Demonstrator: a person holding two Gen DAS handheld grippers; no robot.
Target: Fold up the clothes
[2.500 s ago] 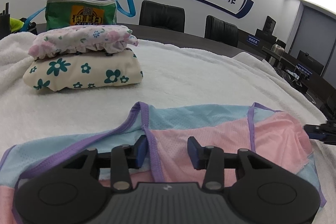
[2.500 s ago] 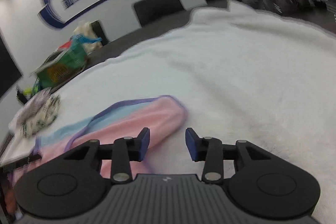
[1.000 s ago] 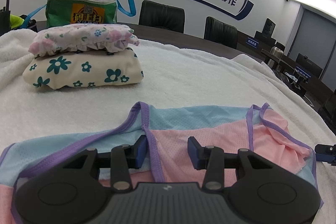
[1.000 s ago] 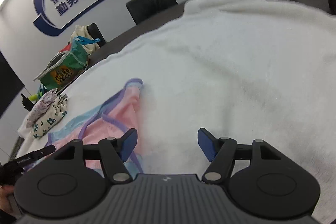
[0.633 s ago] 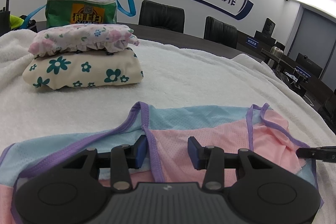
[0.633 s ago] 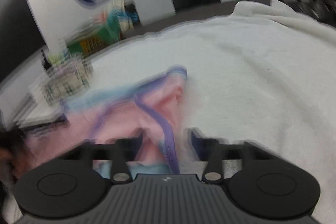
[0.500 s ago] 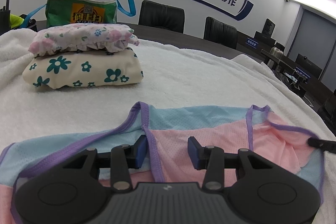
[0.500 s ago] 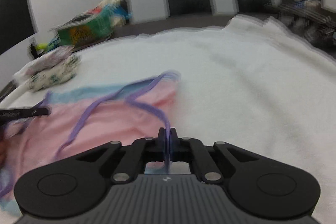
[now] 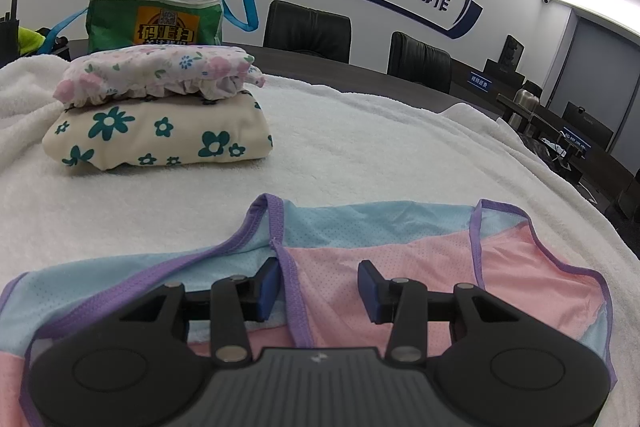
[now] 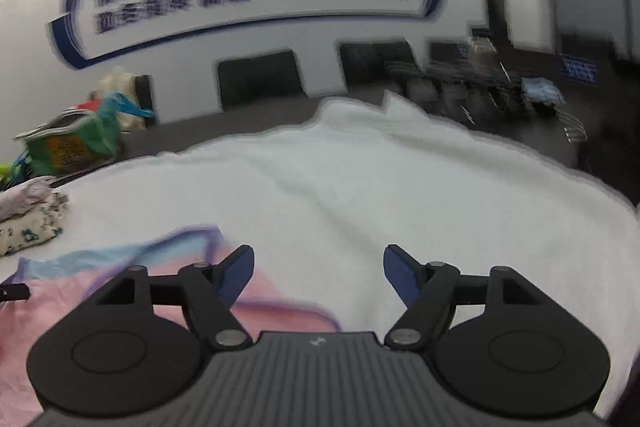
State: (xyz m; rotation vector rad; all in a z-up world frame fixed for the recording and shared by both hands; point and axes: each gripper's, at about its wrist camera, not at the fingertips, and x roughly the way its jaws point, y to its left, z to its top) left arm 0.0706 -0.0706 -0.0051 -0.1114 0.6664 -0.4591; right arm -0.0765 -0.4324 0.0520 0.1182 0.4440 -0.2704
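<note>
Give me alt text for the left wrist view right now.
The left tongs, open and empty, hover low over a pink and light-blue mesh garment with purple trim, spread flat on a white towel. Behind to the left, two folded floral garments sit stacked, with a green bag beyond them.
</note>
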